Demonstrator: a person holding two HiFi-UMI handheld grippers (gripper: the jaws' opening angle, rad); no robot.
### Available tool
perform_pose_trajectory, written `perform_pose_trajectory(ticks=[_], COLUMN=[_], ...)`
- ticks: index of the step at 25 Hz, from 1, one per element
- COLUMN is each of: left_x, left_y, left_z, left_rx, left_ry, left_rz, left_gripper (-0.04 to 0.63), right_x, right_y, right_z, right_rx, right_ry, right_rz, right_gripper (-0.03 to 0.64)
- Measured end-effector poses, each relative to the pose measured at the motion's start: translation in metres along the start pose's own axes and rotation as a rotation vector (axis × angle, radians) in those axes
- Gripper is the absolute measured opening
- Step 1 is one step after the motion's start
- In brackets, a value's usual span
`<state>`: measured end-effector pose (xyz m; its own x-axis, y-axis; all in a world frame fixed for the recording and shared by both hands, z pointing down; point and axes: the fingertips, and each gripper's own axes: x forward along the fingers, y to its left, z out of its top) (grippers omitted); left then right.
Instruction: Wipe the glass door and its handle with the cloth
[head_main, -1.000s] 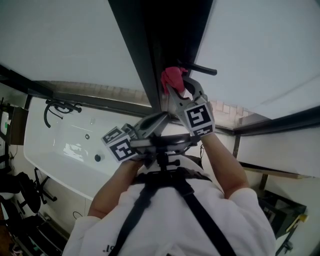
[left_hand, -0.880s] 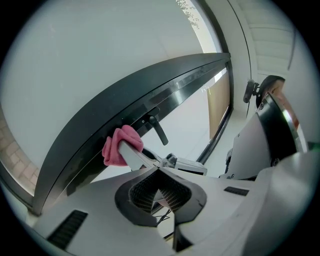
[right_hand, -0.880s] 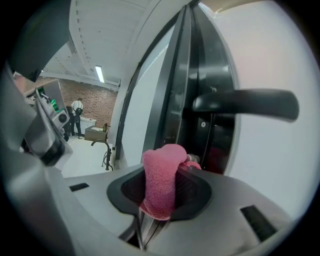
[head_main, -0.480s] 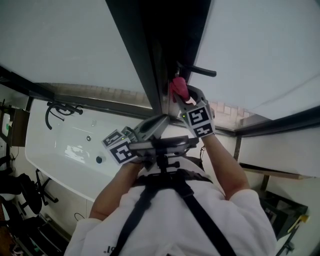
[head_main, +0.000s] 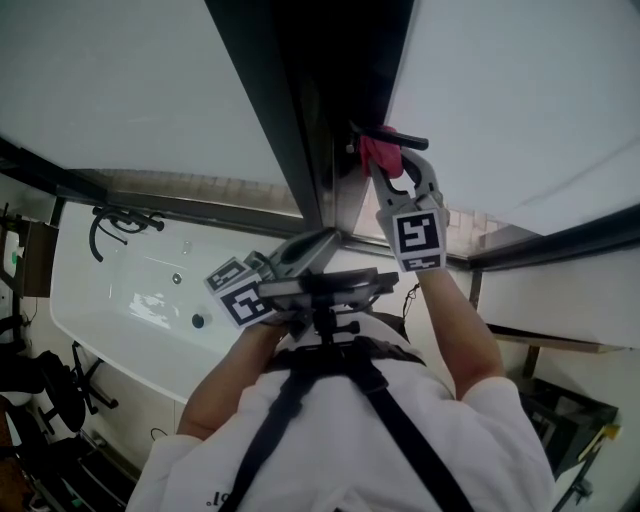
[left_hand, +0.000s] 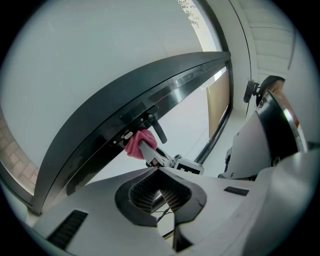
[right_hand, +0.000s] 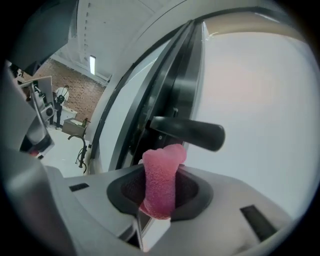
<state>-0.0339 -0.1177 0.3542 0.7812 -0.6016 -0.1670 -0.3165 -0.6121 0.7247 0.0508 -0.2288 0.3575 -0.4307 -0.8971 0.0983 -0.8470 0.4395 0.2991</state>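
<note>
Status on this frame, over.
Right gripper shut on pink cloth, at the door handle. Left gripper shut, empty. Nothing blocking.

— Are any words or numbers showing anywhere?

— None that I'm managing to read. The right gripper (head_main: 381, 152) is carrying a black-and-white square marker (head_main: 419, 233) on its cube, and the left gripper (head_main: 316, 240) is showing two more markers (head_main: 243, 298) on its own cube. These are block patterns, not letters or digits.

— Is anything showing on the shirt (head_main: 330, 430)?

— Some dark print (head_main: 214, 497) is peeking in at its lower edge in the head view, but it is being cut off and is too small to read.
</note>
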Motion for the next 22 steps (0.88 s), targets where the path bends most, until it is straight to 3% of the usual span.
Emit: perform_pose_trajectory(ticks=[6, 22], left_x=[0.0, -0.002], left_y=[-0.001, 0.002], left_z=[-0.001, 0.0], left_rx=[0.001, -0.004], left_ry=[0.003, -0.004], left_rz=[0.001, 0.017], left_gripper=[-0.008, -0.008], right_x=[0.018, 0.03], right_y=[0.004, 0.032], right_z=[-0.001, -0.1], right_rx=[0.011, 0.015], right_ry=[-0.001, 0.248], right_rz=[-0.002, 0.085], right_gripper=[0.106, 0.106])
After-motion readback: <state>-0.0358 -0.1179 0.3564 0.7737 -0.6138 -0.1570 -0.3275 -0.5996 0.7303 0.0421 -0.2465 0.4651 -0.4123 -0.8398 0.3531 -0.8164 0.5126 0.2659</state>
